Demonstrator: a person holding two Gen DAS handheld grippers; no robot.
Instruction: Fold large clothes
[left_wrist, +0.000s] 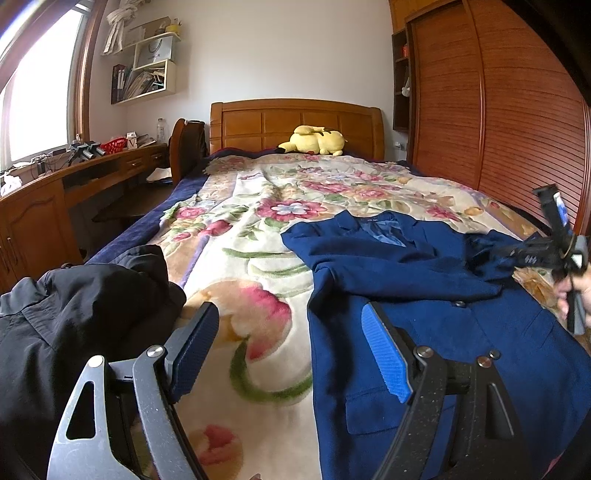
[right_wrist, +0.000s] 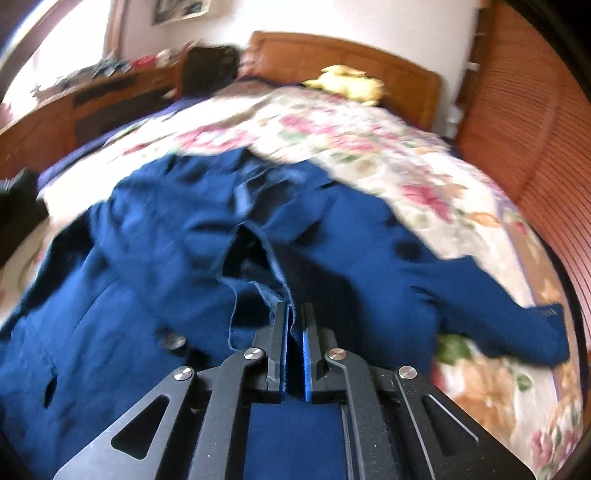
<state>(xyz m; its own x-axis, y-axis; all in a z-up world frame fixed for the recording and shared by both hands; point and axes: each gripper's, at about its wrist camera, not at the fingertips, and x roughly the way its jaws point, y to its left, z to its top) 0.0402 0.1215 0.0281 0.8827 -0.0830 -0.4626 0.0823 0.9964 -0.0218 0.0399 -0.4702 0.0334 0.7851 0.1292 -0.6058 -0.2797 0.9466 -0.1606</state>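
A dark blue suit jacket (left_wrist: 406, 266) lies face up on the right half of the bed, collar toward the headboard. My left gripper (left_wrist: 290, 310) hovers open over the jacket's left edge, with nothing between its blue pads (left_wrist: 388, 354). At the far right of the left wrist view, a hand holds my right gripper (left_wrist: 513, 254) against the jacket's right side. In the blurred right wrist view, my right gripper (right_wrist: 294, 308) is shut on a raised fold of the blue jacket (right_wrist: 147, 258). One sleeve (right_wrist: 517, 321) trails off to the right.
A black jacket (left_wrist: 74, 314) is heaped at the bed's near left corner. The floral blanket (left_wrist: 258, 221) covers the bed, with a yellow plush toy (left_wrist: 314, 140) by the wooden headboard (left_wrist: 295, 122). A desk (left_wrist: 92, 173) runs along the left, and a slatted wardrobe (left_wrist: 517, 110) stands on the right.
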